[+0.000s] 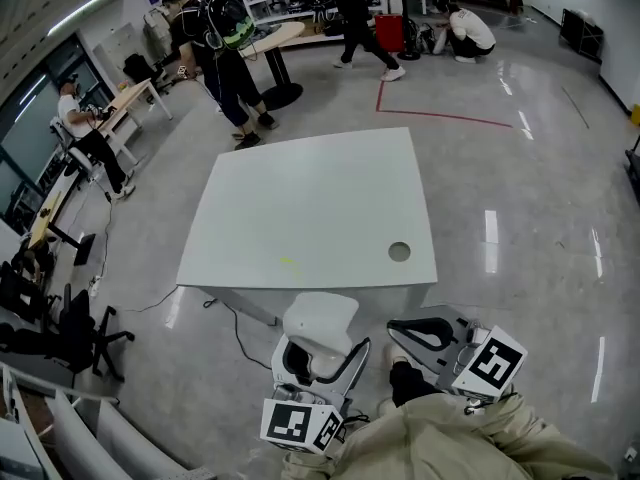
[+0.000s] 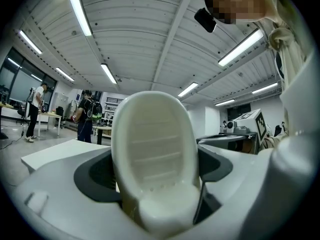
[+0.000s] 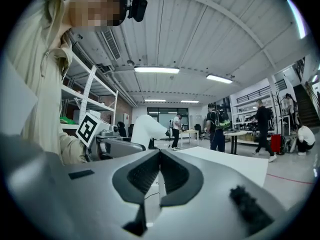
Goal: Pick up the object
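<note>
White table (image 1: pixel 300 218); white object (image 1: pixel 318 326); black-white squares on marker cube (image 1: pixel 300 425); red floor line (image 1: pixel 440 117); beige sleeve (image 1: pixel 450 446)

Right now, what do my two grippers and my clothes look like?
The left gripper and right gripper both have pale grey bodies with dark, curved jaws. Each carries a white cube printed with black square markers: the left cube and the right cube. Your garment is beige.

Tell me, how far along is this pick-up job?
Done, it seems: the left gripper is shut on a white object and holds it off the table, close to the person. In hand: only the holding; the right gripper is shut and empty. Left: nothing obvious, since the table shows only a round hole and a faint yellow mark.
</note>
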A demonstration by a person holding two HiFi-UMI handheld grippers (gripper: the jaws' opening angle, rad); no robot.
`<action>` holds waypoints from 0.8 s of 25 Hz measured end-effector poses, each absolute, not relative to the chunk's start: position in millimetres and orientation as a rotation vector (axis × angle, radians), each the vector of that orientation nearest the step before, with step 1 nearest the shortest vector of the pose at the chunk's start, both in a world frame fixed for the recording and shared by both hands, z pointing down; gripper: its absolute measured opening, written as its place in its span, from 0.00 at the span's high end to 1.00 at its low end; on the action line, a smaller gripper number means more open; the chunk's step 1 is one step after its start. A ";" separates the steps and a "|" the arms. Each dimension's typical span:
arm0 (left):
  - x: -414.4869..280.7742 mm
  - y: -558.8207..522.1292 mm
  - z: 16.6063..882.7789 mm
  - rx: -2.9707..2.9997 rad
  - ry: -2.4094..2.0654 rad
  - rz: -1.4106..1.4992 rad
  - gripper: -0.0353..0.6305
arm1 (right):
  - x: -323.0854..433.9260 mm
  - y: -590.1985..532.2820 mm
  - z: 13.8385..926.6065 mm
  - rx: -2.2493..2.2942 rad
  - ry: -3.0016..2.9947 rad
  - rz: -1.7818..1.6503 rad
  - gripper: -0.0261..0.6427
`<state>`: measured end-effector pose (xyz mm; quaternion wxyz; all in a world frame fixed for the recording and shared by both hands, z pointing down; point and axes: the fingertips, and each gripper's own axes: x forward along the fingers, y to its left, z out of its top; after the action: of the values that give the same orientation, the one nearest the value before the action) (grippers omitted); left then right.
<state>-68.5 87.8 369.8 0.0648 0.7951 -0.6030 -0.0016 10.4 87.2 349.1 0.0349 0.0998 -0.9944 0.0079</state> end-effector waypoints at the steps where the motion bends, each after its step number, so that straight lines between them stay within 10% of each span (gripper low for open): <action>1: -66.4 95.0 366.9 2.401 -1.825 -0.006 0.25 | 13.0 93.6 345.5 0.306 -3.060 0.017 0.96; 20: -10.9 130.8 348.7 2.420 -1.821 -0.003 0.25 | 66.2 124.1 318.9 0.325 -3.100 -0.018 0.96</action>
<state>-10.9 130.8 348.7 0.0567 0.7978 -0.6003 -0.0008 66.2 124.1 318.9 0.0122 0.1042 -0.9945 -0.0058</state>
